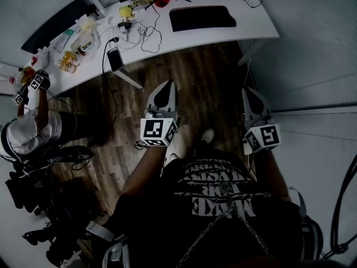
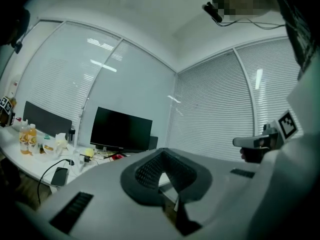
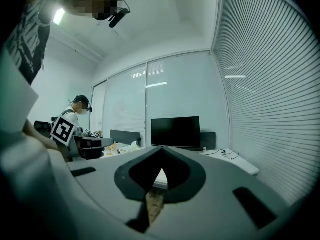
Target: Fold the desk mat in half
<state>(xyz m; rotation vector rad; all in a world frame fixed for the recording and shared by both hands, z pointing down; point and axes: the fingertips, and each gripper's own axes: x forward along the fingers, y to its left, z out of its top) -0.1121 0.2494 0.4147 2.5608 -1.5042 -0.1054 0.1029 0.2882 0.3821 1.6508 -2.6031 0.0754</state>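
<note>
The left gripper (image 1: pixel 167 87) and right gripper (image 1: pixel 248 91), jaws together and empty, hang over the floor (image 1: pixel 206 74). The desk mat (image 1: pixel 202 18) lies flat at 12 o'clock on the tabletop (image 1: pixel 189 39), well apart from them. The folding seems not yet begun.

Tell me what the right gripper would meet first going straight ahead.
Nothing nearby: open air over the wooden floor lies ahead of the shut right gripper. Farther on, probably the front edge of the long white desk, near the black rectangular desk mat; height is hard to judge.
</note>
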